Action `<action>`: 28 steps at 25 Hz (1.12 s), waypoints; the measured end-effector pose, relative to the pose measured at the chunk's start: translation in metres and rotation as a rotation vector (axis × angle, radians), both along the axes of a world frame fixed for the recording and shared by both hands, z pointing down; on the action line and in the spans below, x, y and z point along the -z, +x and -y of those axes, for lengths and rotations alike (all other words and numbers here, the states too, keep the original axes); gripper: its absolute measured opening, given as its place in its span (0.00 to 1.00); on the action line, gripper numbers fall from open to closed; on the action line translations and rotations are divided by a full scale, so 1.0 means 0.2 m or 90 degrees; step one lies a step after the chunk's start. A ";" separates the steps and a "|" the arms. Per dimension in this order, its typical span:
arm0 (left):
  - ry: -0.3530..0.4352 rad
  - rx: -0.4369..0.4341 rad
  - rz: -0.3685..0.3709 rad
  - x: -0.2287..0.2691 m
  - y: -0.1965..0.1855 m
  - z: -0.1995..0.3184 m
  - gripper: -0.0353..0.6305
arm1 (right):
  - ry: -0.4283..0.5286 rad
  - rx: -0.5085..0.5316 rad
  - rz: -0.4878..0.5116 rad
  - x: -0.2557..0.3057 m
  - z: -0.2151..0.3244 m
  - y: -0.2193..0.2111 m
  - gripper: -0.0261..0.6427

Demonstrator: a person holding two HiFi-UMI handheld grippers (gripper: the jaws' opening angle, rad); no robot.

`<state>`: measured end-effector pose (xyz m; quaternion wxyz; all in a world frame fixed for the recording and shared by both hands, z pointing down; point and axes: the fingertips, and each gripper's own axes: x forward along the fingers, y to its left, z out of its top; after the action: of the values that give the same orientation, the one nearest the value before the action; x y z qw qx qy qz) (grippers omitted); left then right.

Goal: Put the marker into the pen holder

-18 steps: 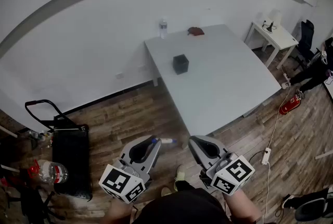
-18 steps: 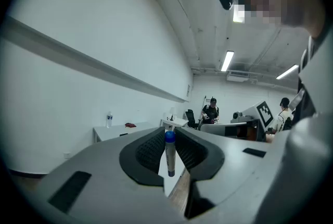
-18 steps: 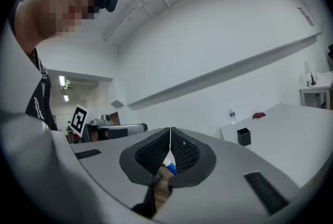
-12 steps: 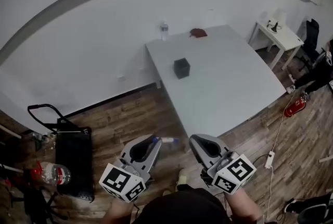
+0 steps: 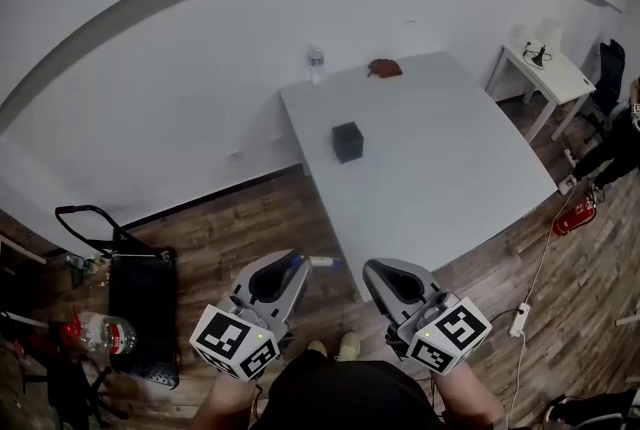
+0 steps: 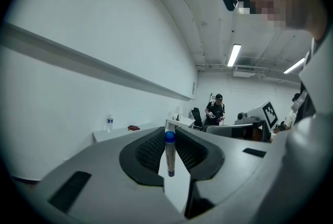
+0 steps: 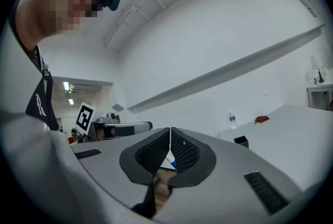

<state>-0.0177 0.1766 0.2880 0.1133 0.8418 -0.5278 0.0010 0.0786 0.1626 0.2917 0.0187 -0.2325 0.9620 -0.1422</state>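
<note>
A white marker with a blue cap [image 6: 169,152] stands upright between the ribbed pads of my left gripper [image 6: 170,154], which is shut on it. In the head view the marker [image 5: 318,262] sticks out sideways from the left gripper [image 5: 296,270], low over the wooden floor, short of the white table [image 5: 440,178]. The pen holder [image 5: 347,141], a small black open cube, stands on the table's far left part and also shows in the right gripper view [image 7: 240,140]. My right gripper [image 5: 381,272] hangs beside the left one, its jaws [image 7: 170,140] shut with nothing between them.
A water bottle [image 5: 316,64] and a reddish-brown thing [image 5: 383,68] sit at the table's far edge by the wall. A black cart [image 5: 140,293] and a bottle [image 5: 100,330] are on the floor at left. A small side table [image 5: 548,70] and a red extinguisher [image 5: 568,217] are at right.
The head view has shifted a little, so the table and pen holder sit slightly lower in frame. Both grippers keep their places, and the marker stays in the left one.
</note>
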 end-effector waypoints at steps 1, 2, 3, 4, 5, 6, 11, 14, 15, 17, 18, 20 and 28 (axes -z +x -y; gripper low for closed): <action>0.001 0.000 0.001 0.00 0.00 0.02 0.15 | 0.001 0.000 -0.001 0.00 0.01 0.00 0.06; 0.002 -0.001 0.002 0.00 0.01 0.05 0.15 | 0.001 0.000 -0.001 0.00 0.03 0.01 0.06; 0.002 -0.001 0.002 0.00 0.01 0.07 0.15 | 0.000 -0.001 -0.002 0.00 0.04 0.02 0.06; 0.002 -0.002 0.003 0.00 0.02 0.09 0.15 | 0.000 -0.002 -0.003 -0.01 0.06 0.02 0.06; 0.002 -0.003 0.004 0.00 0.02 0.12 0.15 | -0.001 -0.004 -0.004 -0.01 0.07 0.03 0.06; 0.003 -0.004 0.005 0.00 0.02 0.15 0.15 | -0.002 -0.007 -0.005 -0.02 0.09 0.04 0.06; 0.006 -0.015 0.006 -0.01 0.03 0.28 0.15 | -0.002 -0.022 -0.012 -0.04 0.17 0.07 0.06; 0.008 -0.025 0.007 -0.01 0.04 0.37 0.15 | -0.004 -0.036 -0.017 -0.04 0.24 0.09 0.06; 0.008 -0.028 0.007 -0.01 0.04 0.40 0.15 | -0.005 -0.040 -0.019 -0.04 0.26 0.09 0.06; 0.008 -0.033 0.008 -0.02 0.03 0.46 0.15 | -0.007 -0.047 -0.023 -0.05 0.31 0.09 0.06; 0.006 -0.036 0.008 -0.02 0.03 0.49 0.15 | -0.009 -0.050 -0.025 -0.06 0.33 0.08 0.06; 0.003 -0.041 0.006 -0.03 0.02 0.56 0.15 | -0.014 -0.056 -0.030 -0.07 0.39 0.07 0.06; -0.013 -0.061 0.006 -0.09 -0.07 0.86 0.15 | -0.035 -0.072 -0.043 -0.12 0.66 -0.03 0.06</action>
<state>-0.0315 0.0037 0.3064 0.1190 0.8651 -0.4870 0.0160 0.0720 0.0298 0.3155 -0.0120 -0.2919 0.9431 -0.1591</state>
